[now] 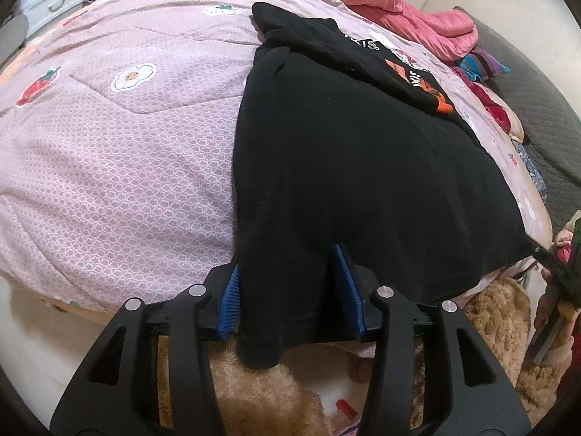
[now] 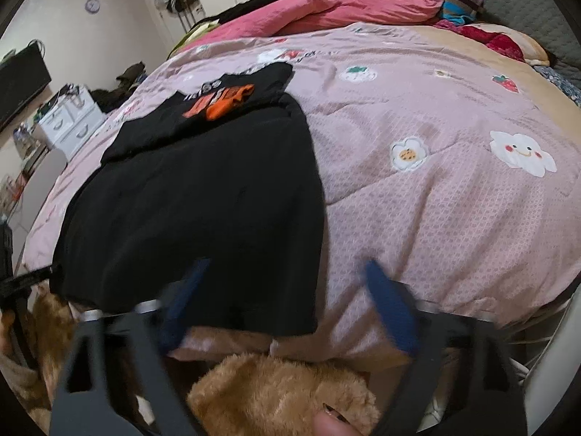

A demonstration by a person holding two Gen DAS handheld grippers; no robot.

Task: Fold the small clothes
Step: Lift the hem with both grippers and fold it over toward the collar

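Pinching the near hem of the black shirt (image 1: pixel 348 167), spread flat on the pink quilt (image 1: pixel 109 167), between the left gripper (image 1: pixel 290 283) pads, bringing the right gripper (image 2: pixel 287 290), fingers apart around the near right corner, shut before lifting both evenly toward the far orange print, lettering too small to read.

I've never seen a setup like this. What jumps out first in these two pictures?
A black garment with an orange print lies spread on a pink quilt dotted with cartoon flowers and strawberries. At the near edge, the left gripper has its blue pads on either side of the garment's hem, a bunched corner between them. The right gripper, blurred, straddles the other near corner, and a rumpled bright pink comforter is heaped at the far end of the bed.
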